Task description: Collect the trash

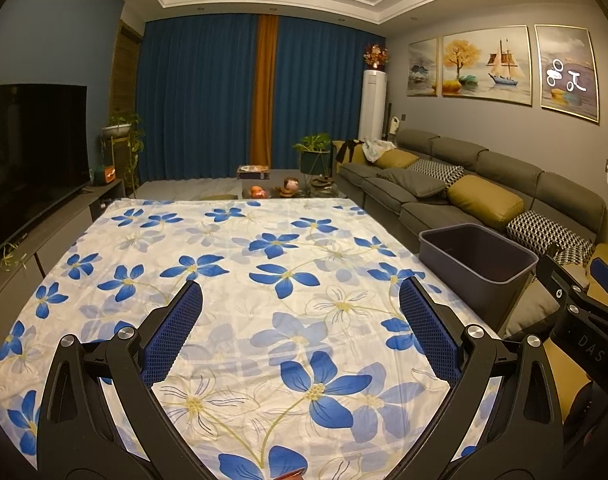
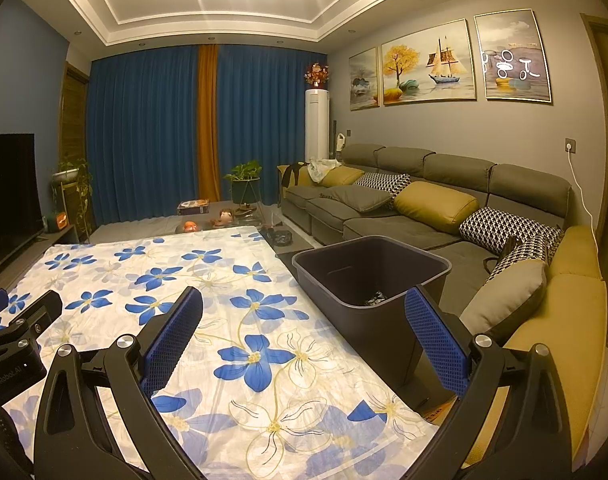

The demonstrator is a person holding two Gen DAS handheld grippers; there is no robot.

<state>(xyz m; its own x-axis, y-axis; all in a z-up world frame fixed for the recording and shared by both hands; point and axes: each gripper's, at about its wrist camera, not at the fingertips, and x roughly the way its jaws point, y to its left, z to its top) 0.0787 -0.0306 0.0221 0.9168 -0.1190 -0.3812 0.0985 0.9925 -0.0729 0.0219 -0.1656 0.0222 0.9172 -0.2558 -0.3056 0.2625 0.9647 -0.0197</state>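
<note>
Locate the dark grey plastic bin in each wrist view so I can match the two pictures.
Left wrist view: dark grey plastic bin sits right of centre, off the floral-clothed table's right edge, before the grey sofa.
Right wrist view: the bin sits centre-right, beside the table edge, something dark inside.
Shared landmark: the sailing-ship painting above the sofa.

Table ahead of me, bin at its right.
The bin (image 2: 371,270) stands beside the table's (image 2: 208,320) right edge, trash (image 2: 376,298) inside; sofa (image 2: 424,216) behind it, television (image 1: 28,152) left.
</note>
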